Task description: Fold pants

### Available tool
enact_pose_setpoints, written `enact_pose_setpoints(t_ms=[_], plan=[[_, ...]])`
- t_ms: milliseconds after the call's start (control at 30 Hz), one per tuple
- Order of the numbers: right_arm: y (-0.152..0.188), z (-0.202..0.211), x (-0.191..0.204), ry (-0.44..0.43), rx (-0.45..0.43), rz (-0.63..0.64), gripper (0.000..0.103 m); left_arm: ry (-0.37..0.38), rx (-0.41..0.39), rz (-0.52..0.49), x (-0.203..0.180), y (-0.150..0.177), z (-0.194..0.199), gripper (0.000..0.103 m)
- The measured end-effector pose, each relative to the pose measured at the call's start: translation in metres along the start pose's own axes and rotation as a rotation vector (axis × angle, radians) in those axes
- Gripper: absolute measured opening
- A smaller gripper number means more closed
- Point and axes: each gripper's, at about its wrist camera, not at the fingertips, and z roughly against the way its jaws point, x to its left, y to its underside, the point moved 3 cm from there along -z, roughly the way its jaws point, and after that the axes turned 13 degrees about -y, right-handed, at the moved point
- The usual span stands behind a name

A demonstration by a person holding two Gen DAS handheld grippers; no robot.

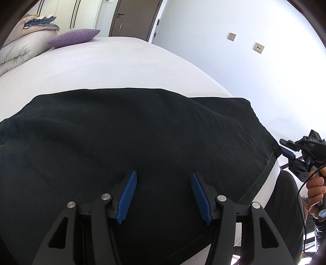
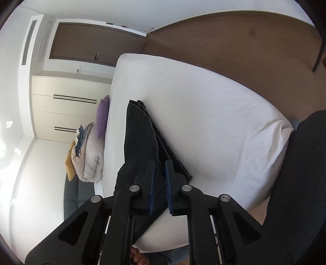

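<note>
Black pants (image 1: pixel 142 126) lie folded in a wide band across the near end of a white bed (image 1: pixel 101 65). My left gripper (image 1: pixel 163 173) hovers over their middle, open, with only the flat cloth beneath its blue pads. At the pants' right hem, my right gripper (image 1: pixel 284 147) reaches in from the side, held by a hand (image 1: pixel 315 191). In the right wrist view, which is rolled sideways, the stacked layers of the pants (image 2: pixel 138 138) run away from the right gripper (image 2: pixel 160 162). Its jaws stand a little apart, with the hem corner between them but not pinched.
A purple pillow (image 1: pixel 74 36) and a rolled duvet (image 1: pixel 18 51) sit at the far left of the bed. A white wall with two sockets (image 1: pixel 258 48) lies to the right, a brown door (image 1: pixel 132 18) beyond. Dark clothing (image 2: pixel 301 173) is beside the bed corner, above wooden floor (image 2: pixel 244 44).
</note>
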Motion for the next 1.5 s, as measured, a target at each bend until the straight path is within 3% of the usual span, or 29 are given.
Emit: enact_pose_setpoints(t_ms=[67,100,167,267,500,833,1000,1067,1200,1367,1500], plan=[[0.004,0.007,-0.002,-0.021,-0.034,-0.019,0.052,-0.002,-0.001,-0.001,-0.001,0.000,0.000,0.059],[0.005,0.012,-0.003,-0.017,-0.062,-0.022,0.080,-0.001,-0.002,-0.001,-0.001,0.000,0.000,0.059],[0.000,0.023,-0.002,-0.020,-0.105,-0.024,0.085,0.000,-0.003,0.000,-0.001,0.000,0.000,0.059],[-0.005,0.022,0.001,-0.030,-0.072,-0.031,0.085,-0.002,-0.003,-0.001,-0.001,0.000,0.000,0.059],[0.010,-0.004,-0.007,-0.074,-0.011,-0.125,0.073,0.002,-0.003,0.004,-0.001,0.000,0.000,0.059],[0.013,-0.022,-0.026,-0.217,-0.079,-0.258,0.056,0.006,-0.004,0.007,0.001,0.001,0.003,0.059],[0.012,-0.033,-0.022,-0.233,-0.098,-0.256,0.049,0.007,-0.003,0.009,0.003,0.002,0.003,0.059],[0.004,-0.053,-0.018,-0.216,-0.096,-0.234,0.040,0.009,-0.002,0.012,0.003,0.003,0.003,0.059],[0.003,-0.069,-0.013,-0.176,-0.077,-0.188,0.012,0.021,0.000,0.022,0.005,0.003,0.003,0.059],[0.002,-0.075,0.009,-0.085,-0.066,-0.050,0.009,0.042,0.003,0.053,0.009,0.002,0.004,0.054],[0.016,-0.090,0.068,0.038,-0.009,0.290,0.009,0.094,0.015,0.165,0.028,-0.002,0.008,0.039]])
